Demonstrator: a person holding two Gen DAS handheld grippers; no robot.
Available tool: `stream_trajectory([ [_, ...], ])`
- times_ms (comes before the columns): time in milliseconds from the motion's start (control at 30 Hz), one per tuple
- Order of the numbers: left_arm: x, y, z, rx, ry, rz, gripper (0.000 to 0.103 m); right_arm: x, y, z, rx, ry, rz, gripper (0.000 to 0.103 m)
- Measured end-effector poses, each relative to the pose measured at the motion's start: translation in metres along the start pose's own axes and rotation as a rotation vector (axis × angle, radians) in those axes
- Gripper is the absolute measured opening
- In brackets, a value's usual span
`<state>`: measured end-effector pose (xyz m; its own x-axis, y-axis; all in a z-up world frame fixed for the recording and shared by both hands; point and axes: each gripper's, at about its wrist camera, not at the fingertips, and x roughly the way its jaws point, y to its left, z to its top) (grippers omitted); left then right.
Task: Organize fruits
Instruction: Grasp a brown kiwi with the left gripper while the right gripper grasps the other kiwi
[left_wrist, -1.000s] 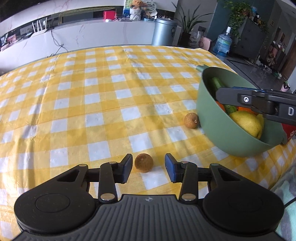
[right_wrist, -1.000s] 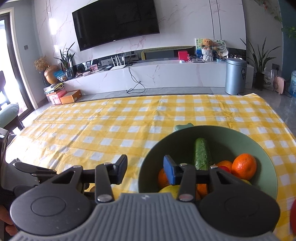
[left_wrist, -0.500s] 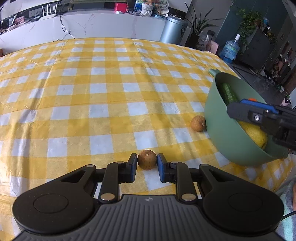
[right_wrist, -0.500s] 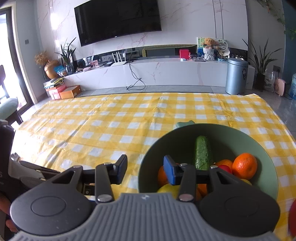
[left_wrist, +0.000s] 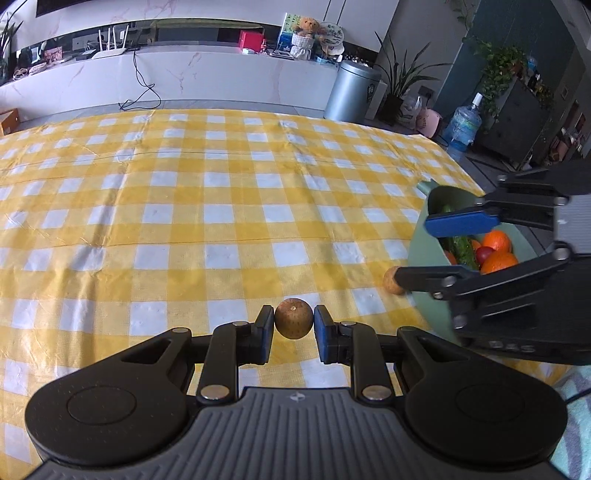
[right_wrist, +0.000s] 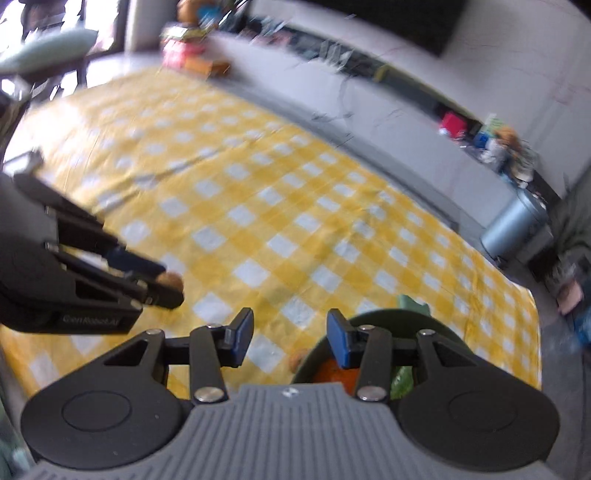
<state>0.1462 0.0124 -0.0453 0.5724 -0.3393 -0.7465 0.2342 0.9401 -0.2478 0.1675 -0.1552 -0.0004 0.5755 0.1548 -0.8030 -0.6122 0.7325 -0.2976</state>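
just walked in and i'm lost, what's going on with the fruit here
A person is working two handheld grippers over a yellow checked tablecloth. The left gripper is shut on a small brown fruit. The right gripper is open and empty by the green bowl. Another brown fruit lies beside the bowl.

cloth (left_wrist: 221, 206): yellow and white check, covers the whole table. held fruit (left_wrist: 293, 318): tan-brown, speckled, matte. second fruit (left_wrist: 390, 280): same tan-brown, on the cloth touching the bowl near the right edge. bowl (left_wrist: 424, 266): sage green outside and in. inside the bowl: oranges (left_wrist: 496, 240) bright orange, cucumber (left_wrist: 461, 248) dark green, one small fruit (left_wrist: 484, 253) dark red. left gripper (left_wrist: 293, 326): black body, grey ribbed top, blue pad on one finger, black on the other. right gripper (right_wrist: 290, 334): same black and grey, blue pads (right_wrist: 338, 341) on both fingers. right wrist view blurred, colours still read.
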Motion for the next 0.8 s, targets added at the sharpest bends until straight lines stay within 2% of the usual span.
stream_trajectory([
  [100, 0.001, 0.007, 0.001, -0.04, 0.015, -0.034, 0.025, 0.019, 0.009, 0.017, -0.133, 0.092, -0.035, 0.041],
  [200, 0.001, 0.012, 0.002, -0.064, 0.021, -0.024, 0.025, 0.039, 0.01, 0.03, -0.228, 0.205, -0.026, 0.041],
  [333, 0.001, 0.018, 0.001, -0.093, 0.022, -0.034, 0.025, 0.07, -0.001, 0.042, -0.206, 0.378, 0.026, 0.041],
  [467, 0.001, 0.02, 0.0, -0.095, 0.022, -0.033, 0.025, 0.087, 0.005, 0.047, -0.296, 0.49, 0.04, 0.04],
  [667, 0.0, 0.026, 0.001, -0.125, 0.022, -0.046, 0.025, 0.102, 0.019, 0.047, -0.46, 0.615, 0.031, 0.037],
  [800, -0.002, 0.03, 0.0, -0.14, 0.022, -0.05, 0.025, 0.109, 0.022, 0.045, -0.526, 0.658, 0.044, 0.036],
])
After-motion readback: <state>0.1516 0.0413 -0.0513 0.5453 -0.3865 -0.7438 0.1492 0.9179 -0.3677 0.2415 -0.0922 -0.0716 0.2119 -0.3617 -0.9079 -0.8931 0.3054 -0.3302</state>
